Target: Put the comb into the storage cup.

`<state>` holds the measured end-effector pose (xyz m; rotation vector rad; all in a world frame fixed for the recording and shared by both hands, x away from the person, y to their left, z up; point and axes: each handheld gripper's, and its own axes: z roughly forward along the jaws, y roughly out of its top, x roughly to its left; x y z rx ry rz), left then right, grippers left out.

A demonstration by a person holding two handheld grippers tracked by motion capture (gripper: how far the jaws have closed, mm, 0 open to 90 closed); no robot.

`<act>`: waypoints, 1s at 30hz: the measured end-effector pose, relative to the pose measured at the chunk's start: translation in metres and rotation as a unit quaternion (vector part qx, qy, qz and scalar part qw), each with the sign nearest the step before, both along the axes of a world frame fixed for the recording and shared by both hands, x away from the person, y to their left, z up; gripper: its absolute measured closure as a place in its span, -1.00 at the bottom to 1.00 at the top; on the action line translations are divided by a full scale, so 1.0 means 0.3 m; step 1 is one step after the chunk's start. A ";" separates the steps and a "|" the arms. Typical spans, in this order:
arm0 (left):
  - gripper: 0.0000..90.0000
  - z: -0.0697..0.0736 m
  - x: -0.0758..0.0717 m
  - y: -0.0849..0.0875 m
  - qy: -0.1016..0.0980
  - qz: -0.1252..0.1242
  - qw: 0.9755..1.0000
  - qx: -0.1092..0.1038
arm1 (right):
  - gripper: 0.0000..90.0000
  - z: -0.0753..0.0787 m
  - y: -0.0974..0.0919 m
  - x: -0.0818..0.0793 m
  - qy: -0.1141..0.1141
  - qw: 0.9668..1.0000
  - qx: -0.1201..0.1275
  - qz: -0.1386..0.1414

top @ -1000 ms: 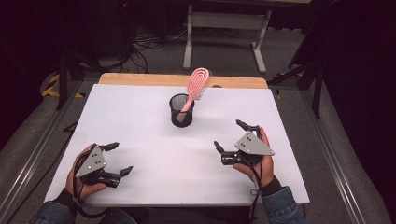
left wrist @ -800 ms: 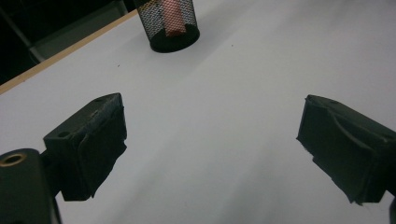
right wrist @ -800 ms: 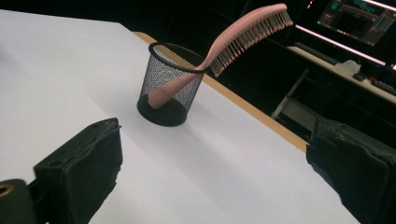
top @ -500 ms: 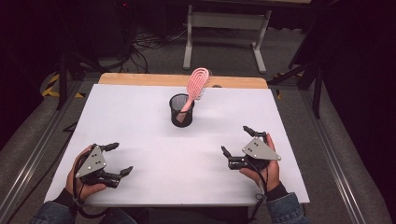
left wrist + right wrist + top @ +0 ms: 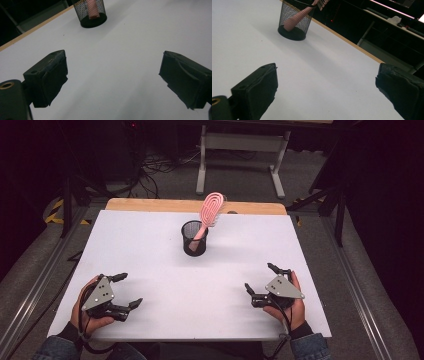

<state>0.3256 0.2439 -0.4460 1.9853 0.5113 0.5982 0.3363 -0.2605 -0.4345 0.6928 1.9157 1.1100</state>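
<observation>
A black mesh cup [image 5: 194, 237] stands upright near the far middle of the white table [image 5: 150, 250]. A pink hairbrush [image 5: 210, 211] rests in it handle down, its head leaning to the right over the rim. The cup [image 5: 91, 12] and the brush handle [image 5: 91, 10] appear far off in the left gripper view, and the cup [image 5: 294, 21] again in the right gripper view. My left gripper [image 5: 125, 290] rests open at the near left. At the near right, my right gripper [image 5: 264, 279] is open too. Nothing lies between either pair of jaws.
A wooden strip [image 5: 150, 205] runs along the table's far edge. Beyond it stand a metal table frame [image 5: 240, 150] and cables [image 5: 160, 167] on a dark floor. Metal rails [image 5: 360, 290] flank the table on both sides.
My right gripper has drawn back toward the near edge and a little to the right. The left gripper, cup and brush have stayed put.
</observation>
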 end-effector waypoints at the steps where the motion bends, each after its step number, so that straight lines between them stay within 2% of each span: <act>1: -0.80 0.001 -0.001 0.000 -0.002 0.000 1.000 0.000 | -0.90 -0.006 -0.007 -0.001 0.003 1.000 0.003 -0.001; 5: -0.80 0.001 -0.002 -0.003 -0.002 0.000 1.000 0.001 | -0.90 -0.040 -0.024 -0.007 0.010 1.000 -0.015 -0.011; 8: -0.80 0.002 0.000 -0.003 -0.003 0.001 1.000 -0.002 | -0.90 -0.054 -0.040 -0.018 0.014 1.000 -0.016 -0.017; 18: -0.80 0.002 0.013 0.004 -0.001 0.008 1.000 -0.006 | -0.91 -0.060 -0.116 -0.042 0.024 0.999 0.015 -0.033; 30: -0.81 -0.006 0.016 -0.005 0.000 0.005 1.000 0.002 | -0.92 -0.052 -0.105 -0.051 0.018 1.000 0.014 -0.021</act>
